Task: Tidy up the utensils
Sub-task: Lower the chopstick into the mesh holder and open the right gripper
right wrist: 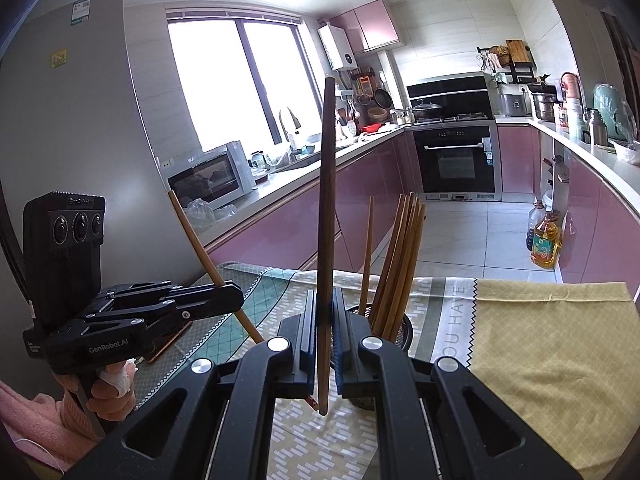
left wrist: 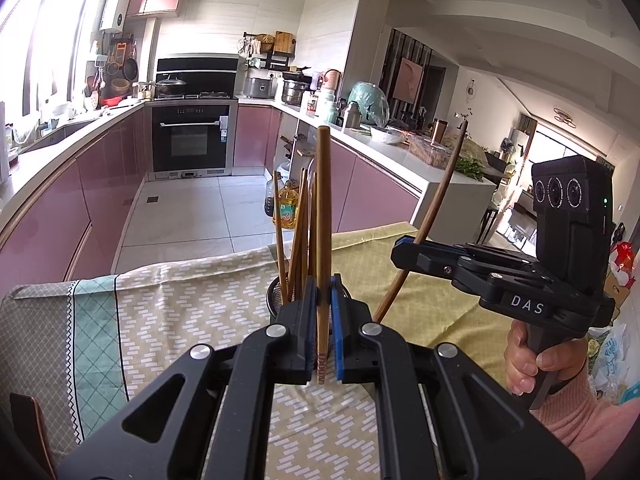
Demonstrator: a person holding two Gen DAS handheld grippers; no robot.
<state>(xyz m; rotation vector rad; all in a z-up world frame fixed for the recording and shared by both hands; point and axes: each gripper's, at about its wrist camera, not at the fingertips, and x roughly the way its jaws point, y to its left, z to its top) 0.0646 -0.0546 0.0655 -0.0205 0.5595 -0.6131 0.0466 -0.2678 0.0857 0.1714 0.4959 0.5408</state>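
Left gripper [left wrist: 323, 320] pinching light chopstick [left wrist: 322, 216] upright, directly behind mesh holder [left wrist: 276, 300]; right gripper [right wrist: 325, 336] likewise clamping dark chopstick [right wrist: 326, 200].

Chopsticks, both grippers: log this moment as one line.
left gripper: shut on light chopstick | right gripper: shut on dark chopstick | holder: chopsticks upright inside | both held above tablecloth

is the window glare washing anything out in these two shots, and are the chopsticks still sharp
Right wrist view: the window is blown out white, yet the dark chopstick stays sharp. Left wrist view: glare floods the upper-left window; the light chopstick is sharp; straight counter edges bow.
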